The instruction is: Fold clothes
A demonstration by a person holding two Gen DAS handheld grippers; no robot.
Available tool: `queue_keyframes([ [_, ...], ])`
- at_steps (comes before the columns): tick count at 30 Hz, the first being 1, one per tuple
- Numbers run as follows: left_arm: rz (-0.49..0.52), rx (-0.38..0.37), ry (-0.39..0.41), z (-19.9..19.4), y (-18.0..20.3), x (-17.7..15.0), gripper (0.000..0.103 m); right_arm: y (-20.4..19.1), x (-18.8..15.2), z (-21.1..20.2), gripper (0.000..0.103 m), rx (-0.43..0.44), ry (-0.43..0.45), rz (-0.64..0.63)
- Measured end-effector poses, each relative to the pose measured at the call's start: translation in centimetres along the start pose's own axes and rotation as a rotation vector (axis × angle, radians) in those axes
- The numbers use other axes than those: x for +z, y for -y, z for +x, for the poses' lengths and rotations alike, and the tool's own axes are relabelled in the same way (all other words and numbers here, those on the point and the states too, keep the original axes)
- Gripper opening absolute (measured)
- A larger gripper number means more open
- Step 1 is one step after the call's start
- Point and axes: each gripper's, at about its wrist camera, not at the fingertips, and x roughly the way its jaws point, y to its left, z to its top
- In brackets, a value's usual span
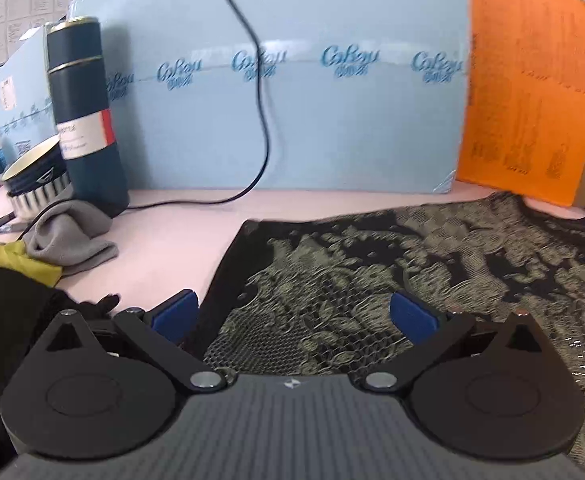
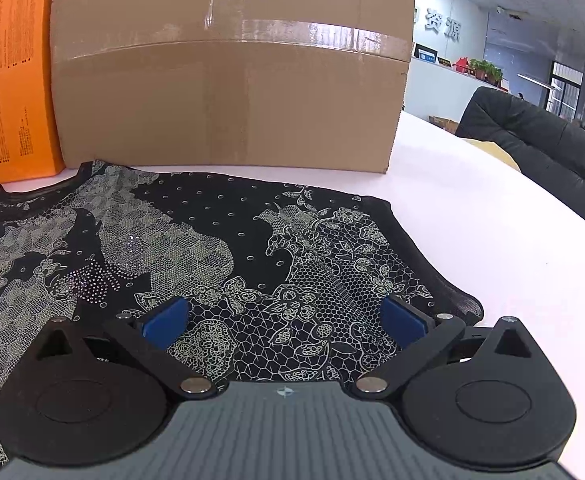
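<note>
A black garment with a pale lace and flower print (image 1: 392,272) lies flat on the pinkish table (image 1: 180,248). It also shows in the right wrist view (image 2: 196,248), where its neckline is at the far left. My left gripper (image 1: 292,314) is open over the garment's left edge; its left blue pad is over the table, its right pad over the cloth. My right gripper (image 2: 284,320) is open just above the garment's right part, near its right hem. Neither holds anything.
A light blue box (image 1: 292,80), an orange box (image 1: 528,88) and a cardboard box (image 2: 228,68) stand behind the garment. At left are a dark flask (image 1: 84,120), a mug (image 1: 36,176), a grey cloth (image 1: 72,236) and a black cable (image 1: 260,120). A black chair (image 2: 540,140) is at right.
</note>
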Motion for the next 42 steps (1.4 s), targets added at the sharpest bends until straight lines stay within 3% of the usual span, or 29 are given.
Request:
queue_keyframes([
  [6, 0.065, -0.048, 0.099, -1.6, 1.2, -0.1, 0.103, 0.1, 0.0, 0.0, 0.103, 0.0, 0.0, 0.005],
  [12, 0.118, -0.077, 0.146, -2.5, 2.1, -0.2, 0.103, 0.2, 0.0, 0.0, 0.103, -0.001, 0.002, 0.008],
  [16, 0.118, -0.093, 0.129, -2.3, 2.0, -0.1, 0.103, 0.2, 0.0, 0.0, 0.103, -0.002, 0.003, 0.009],
  [25, 0.008, -0.157, -0.019, -0.5, 0.2, 0.3, 0.103, 0.1, -0.1, 0.0, 0.103, -0.006, 0.002, 0.009],
  [31, -0.035, -0.135, -0.043, -0.2, -0.6, 0.4, 0.103, 0.1, -0.1, 0.0, 0.103, -0.01, 0.003, 0.006],
  [37, 0.033, -0.09, 0.018, -0.7, -0.2, 0.4, 0.103, 0.2, -0.1, 0.0, 0.103, -0.012, 0.003, 0.008],
  [42, 0.101, -0.098, 0.058, -1.3, 0.4, 0.5, 0.103, 0.1, -0.1, 0.0, 0.103, -0.013, 0.003, 0.008],
])
